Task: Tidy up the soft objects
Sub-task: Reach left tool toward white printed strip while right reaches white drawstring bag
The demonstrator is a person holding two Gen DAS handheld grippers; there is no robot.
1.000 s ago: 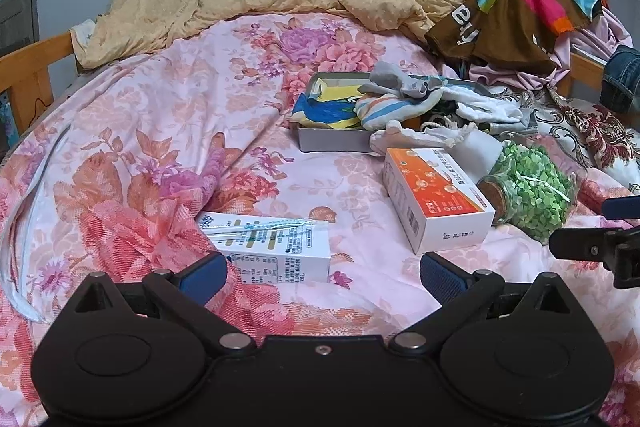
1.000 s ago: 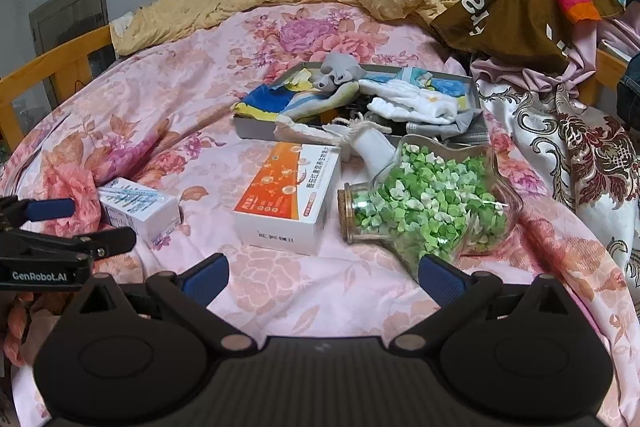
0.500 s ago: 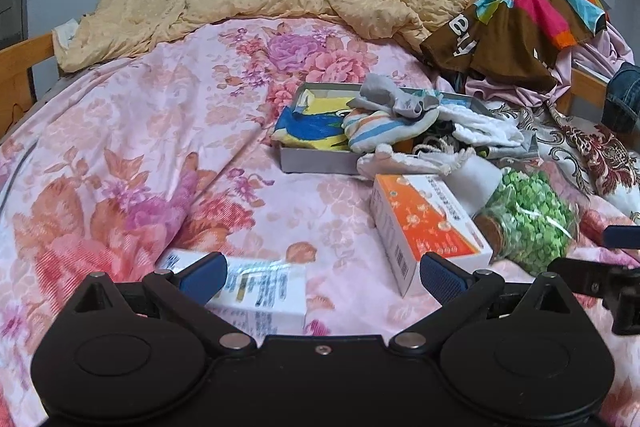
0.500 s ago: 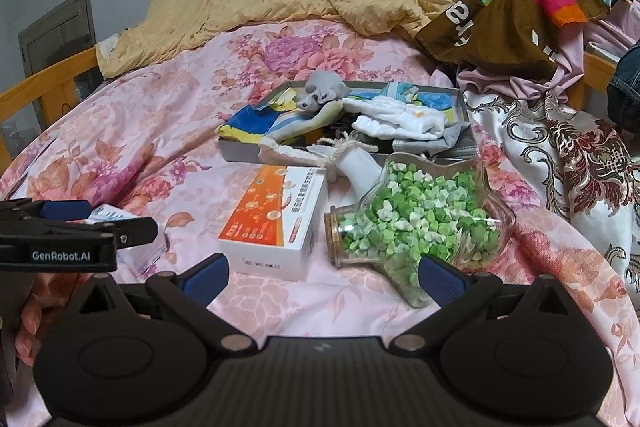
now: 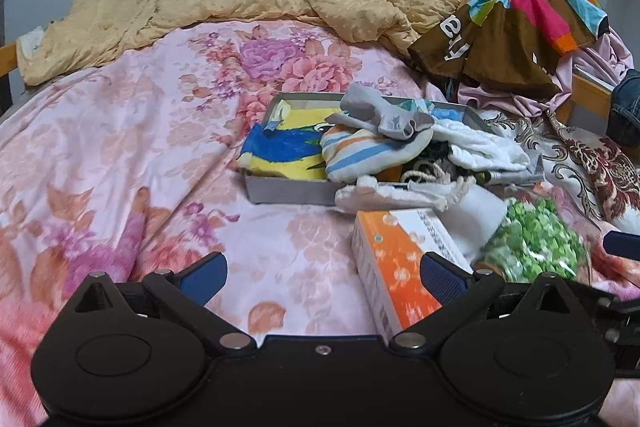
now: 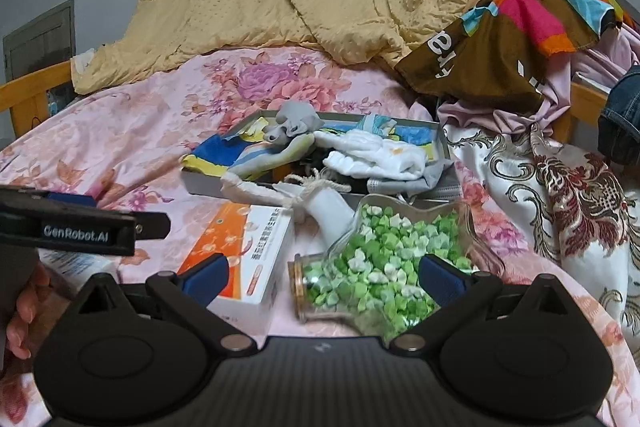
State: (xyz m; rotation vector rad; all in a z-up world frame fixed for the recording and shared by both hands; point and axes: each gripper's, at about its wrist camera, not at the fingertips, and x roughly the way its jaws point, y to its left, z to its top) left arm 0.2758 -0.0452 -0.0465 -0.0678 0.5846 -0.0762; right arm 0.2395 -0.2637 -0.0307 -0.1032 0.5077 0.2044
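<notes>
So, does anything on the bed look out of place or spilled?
The star-shaped jar of green paper stars lies on its side, nothing spilled. A white drawstring pouch hangs over the gray tray's front wall.

left gripper (image 5: 322, 273): jaws spread wide, holding nothing, low over the bed
right gripper (image 6: 322, 273): also wide open and empty, hovering low
hand (image 6: 24, 307): wrapped round the left gripper's handle, fingernails showing

An orange-and-white carton (image 6: 240, 251) lies at six o'clock; a jar of green paper stars (image 6: 380, 267) lies just beside it at four o'clock.
</notes>
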